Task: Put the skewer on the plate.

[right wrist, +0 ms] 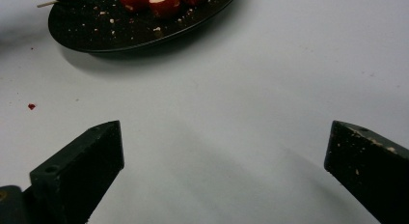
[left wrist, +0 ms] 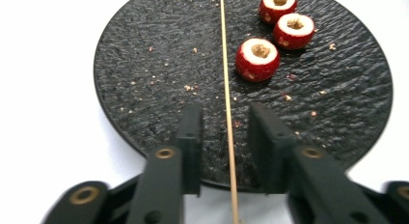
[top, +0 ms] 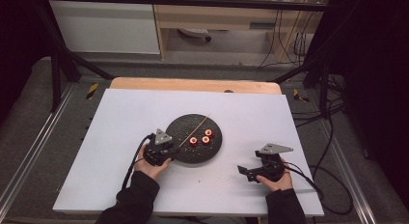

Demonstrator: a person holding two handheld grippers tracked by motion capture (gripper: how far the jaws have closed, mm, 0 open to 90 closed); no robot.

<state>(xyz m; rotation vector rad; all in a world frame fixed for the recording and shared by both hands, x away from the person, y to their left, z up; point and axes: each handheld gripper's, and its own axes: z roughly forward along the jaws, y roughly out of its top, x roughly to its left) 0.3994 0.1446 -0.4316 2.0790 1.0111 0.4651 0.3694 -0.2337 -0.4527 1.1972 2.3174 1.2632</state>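
A round black plate sits near the middle of the white counter, scattered with pale crumbs. A thin wooden skewer lies flat across the plate, running from its near edge toward the far side and sticking out past the near rim. Three small red fruit pieces, cored so that a white ring shows on top, stand close together on the plate to one side of the skewer, not touching it. The left gripper is at the near left edge of the plate, held in the person's left hand. Its jaws are apart with the skewer lying between them, a gap on each side, so neither pad presses on the stick. The right gripper rests on the bare counter well to the right of the plate, held in the right hand. Its jaws stand wide apart with nothing between them; in the right gripper view the plate and fruit show farther off.
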